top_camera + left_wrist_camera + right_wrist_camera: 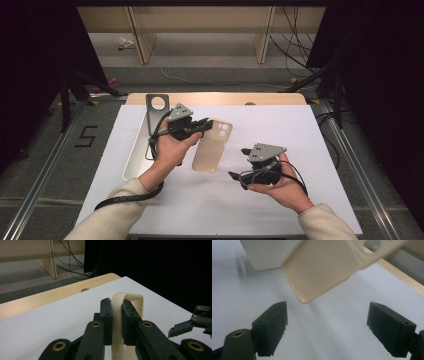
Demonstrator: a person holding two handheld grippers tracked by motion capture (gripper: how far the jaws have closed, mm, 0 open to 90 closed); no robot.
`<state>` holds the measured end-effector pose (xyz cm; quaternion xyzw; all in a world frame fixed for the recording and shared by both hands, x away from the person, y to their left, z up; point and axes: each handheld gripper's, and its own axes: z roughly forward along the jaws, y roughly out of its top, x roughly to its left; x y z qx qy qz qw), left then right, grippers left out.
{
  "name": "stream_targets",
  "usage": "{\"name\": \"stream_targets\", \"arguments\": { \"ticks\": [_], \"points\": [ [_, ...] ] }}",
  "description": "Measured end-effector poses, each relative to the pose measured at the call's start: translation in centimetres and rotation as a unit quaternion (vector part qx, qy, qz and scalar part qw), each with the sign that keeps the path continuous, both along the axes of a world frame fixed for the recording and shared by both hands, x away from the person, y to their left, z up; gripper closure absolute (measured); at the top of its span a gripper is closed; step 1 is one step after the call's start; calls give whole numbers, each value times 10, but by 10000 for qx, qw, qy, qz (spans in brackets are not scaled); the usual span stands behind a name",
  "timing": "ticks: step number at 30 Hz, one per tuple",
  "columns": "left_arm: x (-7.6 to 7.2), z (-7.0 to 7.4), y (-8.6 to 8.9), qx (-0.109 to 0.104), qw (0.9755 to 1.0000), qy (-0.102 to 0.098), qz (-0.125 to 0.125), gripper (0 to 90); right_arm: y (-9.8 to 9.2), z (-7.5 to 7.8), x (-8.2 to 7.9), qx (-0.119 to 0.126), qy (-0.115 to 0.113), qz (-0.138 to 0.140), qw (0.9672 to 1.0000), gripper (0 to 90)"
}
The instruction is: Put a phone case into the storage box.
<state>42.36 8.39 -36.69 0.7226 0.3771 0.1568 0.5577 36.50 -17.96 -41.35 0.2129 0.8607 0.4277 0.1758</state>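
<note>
Item in hand: I see a beige phone case (212, 145) held clear of the white surface (310, 150), above its middle, camera cut-out end toward the far edge.

Left gripper (200, 126): I read its jaws as clenched on the case's long side edge, near the cut-out end; the left gripper view shows the case rim (117, 322) pinched between the 2 pads.

Right gripper (240, 162): released. In the right gripper view its 2 jaws stand wide apart with nothing between them; the case (324, 267) hangs ahead and above them, not touching.

Long axis: in the high view the case runs from far to near, tilted slightly, its plain end nearest the person.

Key relation: the case's free plain end lies to the left of the right gripper and a little beyond it, near but apart. The right hand (282, 187) is the free hand closest to that end; the left hand (170, 150) already carries the load.

Judgement: any second grip would fall to the right gripper, closing across the short width at the plain end.

Other items: a pale tray (137, 150) lies along the left of the surface, with a grey metal bracket (156, 107) at its far end.

Risk: I judge a 1-edge pinch could let the case swing.
</note>
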Motion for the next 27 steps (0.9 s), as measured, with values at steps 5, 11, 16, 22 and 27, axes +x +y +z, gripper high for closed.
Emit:
{"name": "stream_targets", "arguments": {
  "ticks": [5, 11, 16, 22, 27],
  "points": [
    [-8, 1, 12, -138, 9998, -135, 52, 810, -9, 1, 2, 144, 36, -128, 9998, 176],
    [-14, 0, 29, -266, 9994, -182, 141, 810, -20, 2, 3, 272, 55, -284, 9992, 173],
    [-19, -1, 36, -313, 9991, -227, 147, 810, -27, 2, 3, 350, 30, -391, 9986, 173],
    [-23, 0, 42, -280, 9991, -284, 145, 810, -35, 2, 1, 410, 40, -538, 9977, 173],
    [-23, 1, 47, -297, 9990, -299, 180, 810, -39, 2, 1, 461, 36, -601, 9971, 174]
  ]
}}
